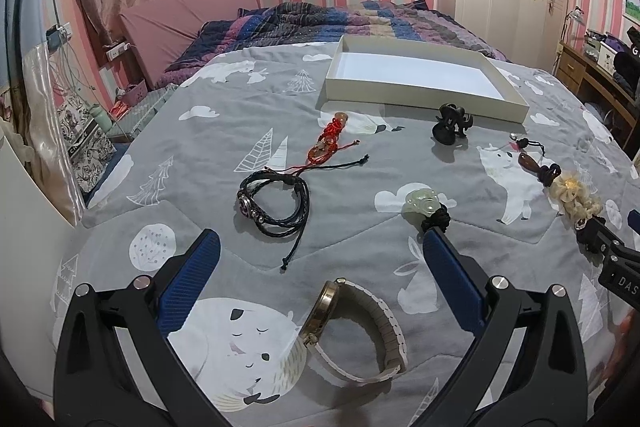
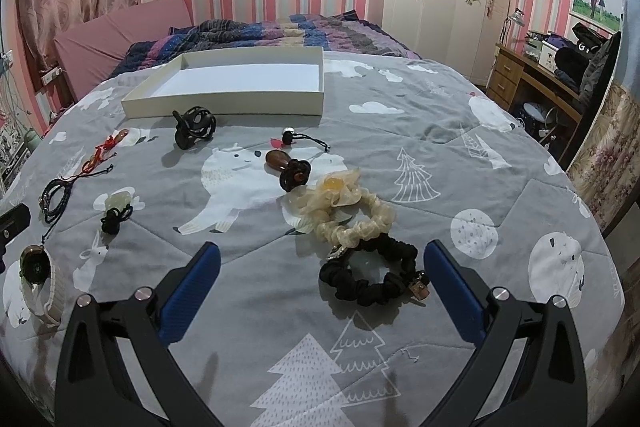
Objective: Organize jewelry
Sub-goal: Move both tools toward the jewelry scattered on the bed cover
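My left gripper (image 1: 320,247) hovers open over the grey bedspread. A gold-faced watch with a white strap (image 1: 356,331) lies between its blue fingers. Ahead lie a black braided bracelet (image 1: 276,205), a red cord charm (image 1: 330,139), a jade pendant (image 1: 424,205) and a black hair claw (image 1: 452,125). My right gripper (image 2: 320,247) is open too, and a black scrunchie (image 2: 374,273) rests between its fingers. A cream scrunchie (image 2: 348,213) touches it just beyond. A brown pendant (image 2: 290,167) lies farther on. The white shallow box (image 1: 420,93) (image 2: 224,103) holds nothing.
A striped purple quilt (image 2: 280,29) is bunched at the head of the bed behind the box. The bed's right edge drops off toward a wooden desk (image 2: 532,79). Bags and cables crowd the floor at the left side (image 1: 84,143).
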Demonstrator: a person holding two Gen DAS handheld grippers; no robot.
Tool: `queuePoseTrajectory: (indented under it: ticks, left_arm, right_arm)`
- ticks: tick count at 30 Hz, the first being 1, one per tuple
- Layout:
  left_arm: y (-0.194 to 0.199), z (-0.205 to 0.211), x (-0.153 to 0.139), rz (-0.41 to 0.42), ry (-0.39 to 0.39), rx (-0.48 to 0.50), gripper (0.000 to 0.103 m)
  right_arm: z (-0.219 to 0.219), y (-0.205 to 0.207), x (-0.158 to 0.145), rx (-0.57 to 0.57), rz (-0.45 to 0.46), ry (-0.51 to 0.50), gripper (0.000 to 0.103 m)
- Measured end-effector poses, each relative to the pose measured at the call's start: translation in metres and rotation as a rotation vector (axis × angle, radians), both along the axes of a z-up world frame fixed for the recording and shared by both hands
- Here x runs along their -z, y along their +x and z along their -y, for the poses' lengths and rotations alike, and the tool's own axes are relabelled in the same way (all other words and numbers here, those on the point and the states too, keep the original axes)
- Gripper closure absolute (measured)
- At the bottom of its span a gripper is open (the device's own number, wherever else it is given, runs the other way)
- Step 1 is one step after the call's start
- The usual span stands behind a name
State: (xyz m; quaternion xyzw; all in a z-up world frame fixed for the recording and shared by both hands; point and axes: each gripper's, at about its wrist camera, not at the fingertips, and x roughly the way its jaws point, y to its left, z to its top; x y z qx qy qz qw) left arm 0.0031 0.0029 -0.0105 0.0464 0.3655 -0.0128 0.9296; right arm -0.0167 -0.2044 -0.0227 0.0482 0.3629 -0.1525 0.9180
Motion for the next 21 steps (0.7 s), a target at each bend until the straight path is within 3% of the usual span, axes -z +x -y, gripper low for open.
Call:
queuePoseTrajectory:
  ticks: [21]
  left_arm:
    - [0.0024, -0.0011, 0.0013, -0.009, -0.001, 0.003, 0.003]
  right_arm:
    - [0.0032, -0.0010, -0.0026, 0.002, -0.004, -0.005, 0.002]
